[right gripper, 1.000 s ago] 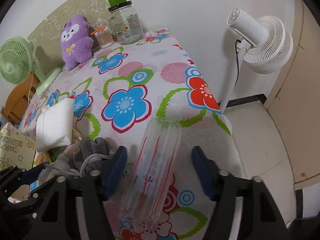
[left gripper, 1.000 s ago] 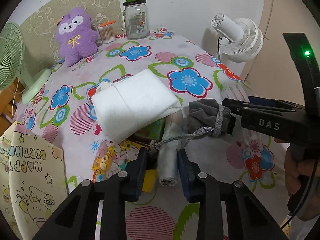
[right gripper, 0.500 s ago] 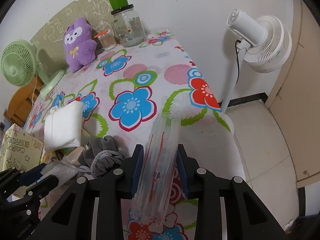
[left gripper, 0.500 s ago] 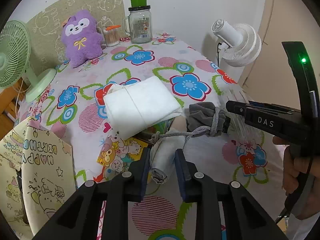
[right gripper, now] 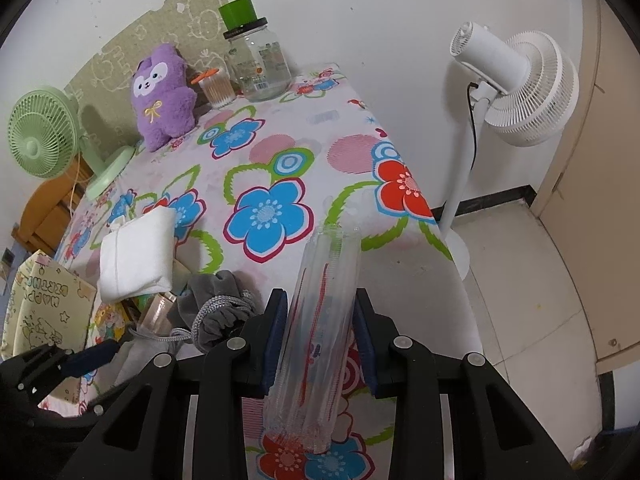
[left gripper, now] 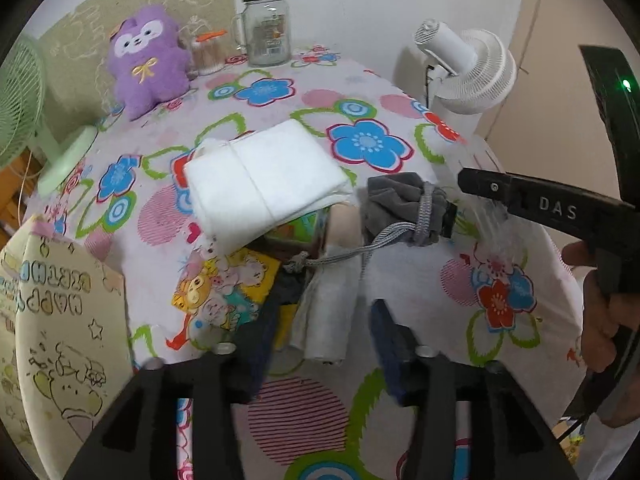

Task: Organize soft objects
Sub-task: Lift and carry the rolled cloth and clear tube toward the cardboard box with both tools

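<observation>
The left gripper [left gripper: 324, 344] has just been opening: its 2 dark jaws now stand apart on either side of a rolled white cloth [left gripper: 326, 320], and neither pad presses on it. The roll lies on the flowered tablecloth [left gripper: 304, 412] with its near end between the jaws, and its far end runs up under a grey drawstring cord [left gripper: 352, 250]. That cord is wound around a grey pouch [left gripper: 404, 204], which sits just beyond the roll, near the tip of the other tool.

The right gripper [right gripper: 320, 336] is clamped on a clear ribbed plastic tube [right gripper: 320, 328] with red markings inside. Its blue pads press on both sides of the tube, which points away from the camera over the table's edge. In the left wrist view the right gripper shows as a black bar marked DAS, held by a hand [left gripper: 604, 316] at the right edge, and the tube there is only a blur.

A folded white towel [left gripper: 260, 184] tied with thin string rests on top of colourful boxes, left of the pouch. A yellow cartoon-print packet [left gripper: 224, 292] lies beside the roll. A cream bag reading HAPPY BIRTHDAY [left gripper: 52, 320] stands at the table's left edge.

At the far end sit a purple plush toy [left gripper: 148, 60], a jar of cotton swabs [left gripper: 208, 52] and a glass mug jar with a green lid [left gripper: 266, 24]. A green fan [right gripper: 44, 136] stands to the left and a white fan [right gripper: 516, 84] to the right, off the table.
</observation>
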